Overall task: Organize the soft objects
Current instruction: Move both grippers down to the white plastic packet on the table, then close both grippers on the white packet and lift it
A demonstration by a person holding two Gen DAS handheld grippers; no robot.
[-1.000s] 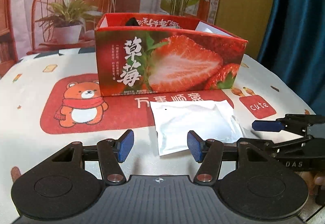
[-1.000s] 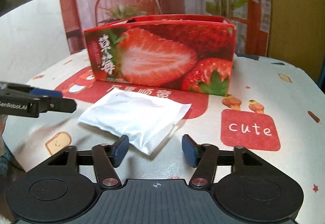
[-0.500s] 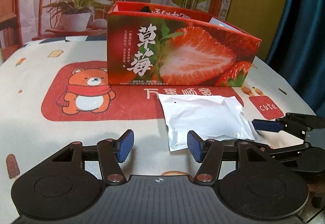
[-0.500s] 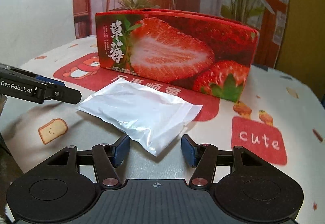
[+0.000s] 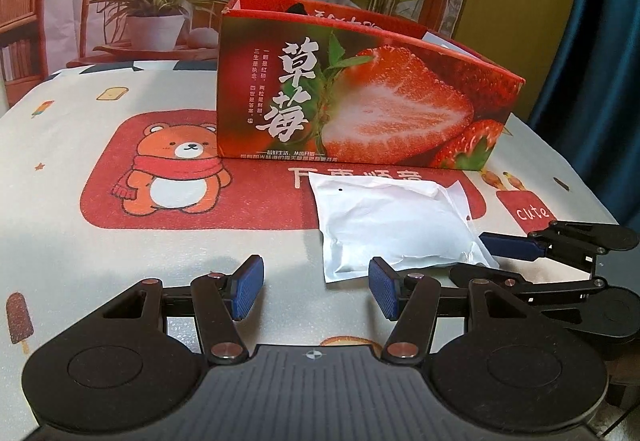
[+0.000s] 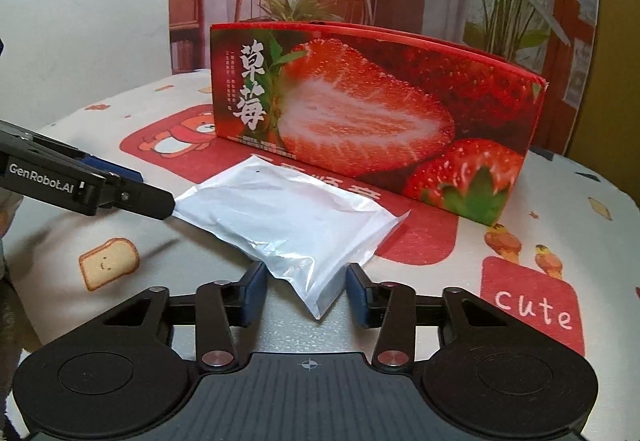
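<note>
White pouch [image 6: 292,217] corner now between open right gripper [image 6: 306,295], left gripper [image 5: 316,287] open.

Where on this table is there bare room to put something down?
Left of the strawberry box, over the bear print, lies open cloth. Right of the white pouch, around the "cute" patch, is free too. Crowded: between box and pouch, where both grippers close in.

Ahead I see the strawberry box [image 5: 360,109] walling off the far bench [image 5: 60,201]; bare cloth lies open to its left.
</note>
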